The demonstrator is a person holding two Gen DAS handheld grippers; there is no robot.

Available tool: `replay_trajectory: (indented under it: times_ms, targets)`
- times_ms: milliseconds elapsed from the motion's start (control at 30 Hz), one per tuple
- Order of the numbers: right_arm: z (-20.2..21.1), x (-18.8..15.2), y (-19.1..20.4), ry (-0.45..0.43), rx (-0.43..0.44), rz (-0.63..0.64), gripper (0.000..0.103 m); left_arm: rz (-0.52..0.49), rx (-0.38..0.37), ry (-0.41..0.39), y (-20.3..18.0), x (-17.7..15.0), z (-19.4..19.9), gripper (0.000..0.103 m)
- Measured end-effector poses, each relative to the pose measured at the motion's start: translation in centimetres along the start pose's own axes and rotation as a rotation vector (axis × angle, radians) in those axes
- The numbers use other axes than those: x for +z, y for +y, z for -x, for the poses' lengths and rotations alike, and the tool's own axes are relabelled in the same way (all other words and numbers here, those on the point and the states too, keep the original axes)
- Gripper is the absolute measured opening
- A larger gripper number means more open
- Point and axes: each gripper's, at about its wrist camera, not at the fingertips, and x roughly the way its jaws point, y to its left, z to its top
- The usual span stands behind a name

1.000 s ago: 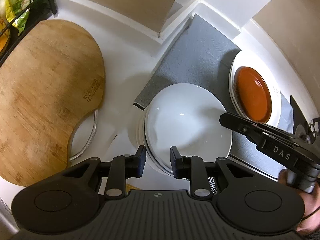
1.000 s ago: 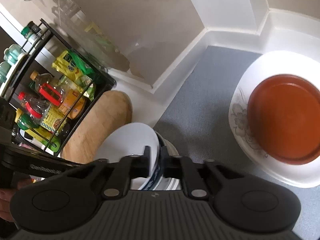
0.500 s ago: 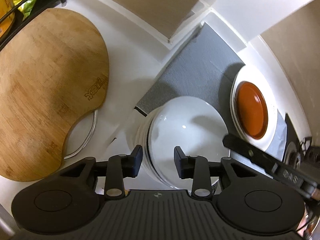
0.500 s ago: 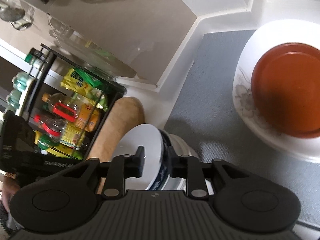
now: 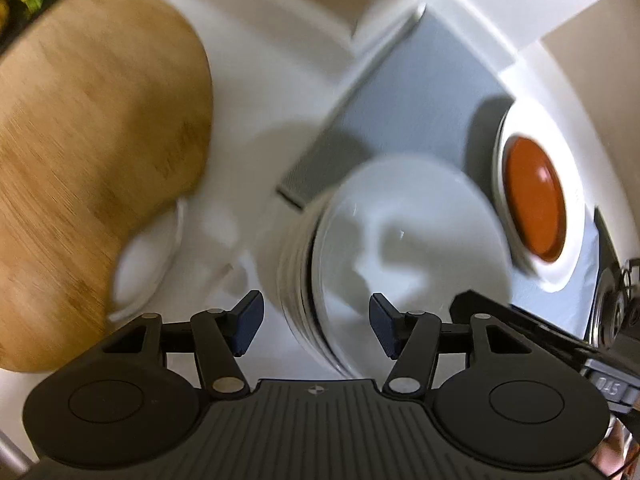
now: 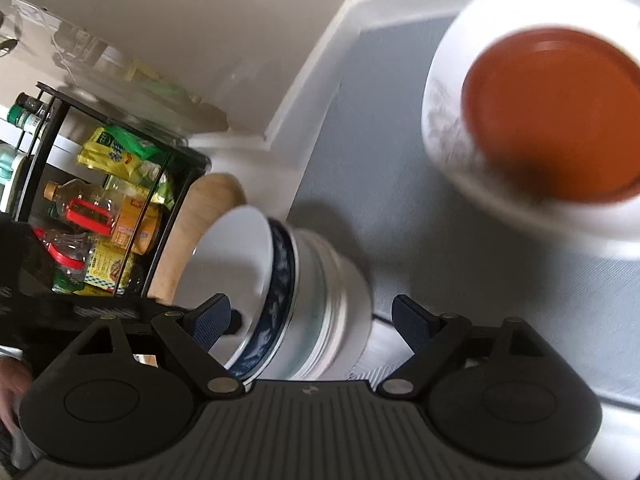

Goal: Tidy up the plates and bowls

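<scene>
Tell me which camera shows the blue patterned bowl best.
The right wrist view: the blue patterned bowl shows its outer wall and white inside, topping the bowl stack. The left wrist view looks down into the stack, blurred, so no blue pattern is visible.
</scene>
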Motion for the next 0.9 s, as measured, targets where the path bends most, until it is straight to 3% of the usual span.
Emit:
replay_trajectory:
  times_ms: [67,133,267,333,567,900]
  targets:
    - [-0.6,-0.4,-0.3,0.014,0.031,-0.031,0.082,0.020,-0.062,0.017,0.2,-0.1,-0.5,0.065]
    - [-0.6,-0.5,-0.6,-0.001,0.028,-0.060,0.072,0.015,-0.064,0.025,0.1,0.2,-0.7,0.067]
    - [0.0,-0.7,0.4,-0.029,-0.023,0.008,0.059,0.003,-0.059,0.033,0.2,0.5,-0.2,0.054]
    - [0.1,-0.4,0.4,-0.019,-0.037,0.002,0.058,-0.001,-0.057,0.035,0.2,0.3,0.3,0.050]
    - [1.3,-0.6,-0.3,-0.040,-0.061,-0.033,0.056,-0.075,-0.024,0.021,-2.0,-0.7,0.9,0.050]
    - [4.7,0.1,-1.1,-0.111,-0.062,-0.052,0.056,-0.139,-0.043,0.011,-5.3,-0.2,1.9,0.050]
